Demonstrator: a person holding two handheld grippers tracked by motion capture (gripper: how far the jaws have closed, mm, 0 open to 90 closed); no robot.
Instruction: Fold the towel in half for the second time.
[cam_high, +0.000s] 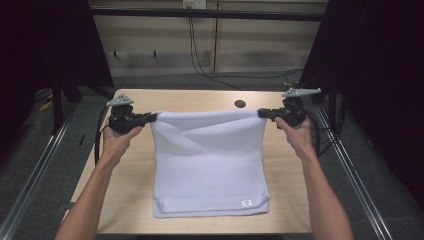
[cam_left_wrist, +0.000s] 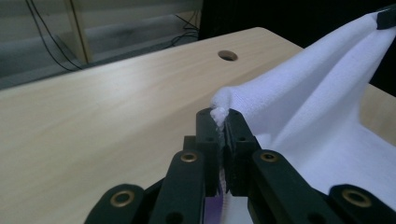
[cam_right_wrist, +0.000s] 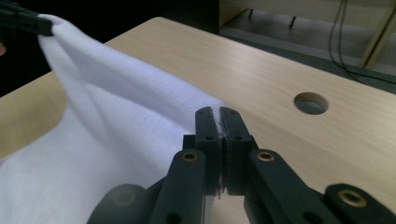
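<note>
High view: the left gripper (cam_high: 152, 118) has its jaws clamped on one far corner of the white towel (cam_high: 210, 165), which runs from that nip across to the right gripper (cam_high: 262, 113), pinched shut on the other far corner. Below the jaws the cloth drapes to the wooden table (cam_high: 135, 165), its near edge lying folded there. Only a small tuft sits between each pair of pads, so a corner could likely slip free if the hands pull apart too hard.
</note>
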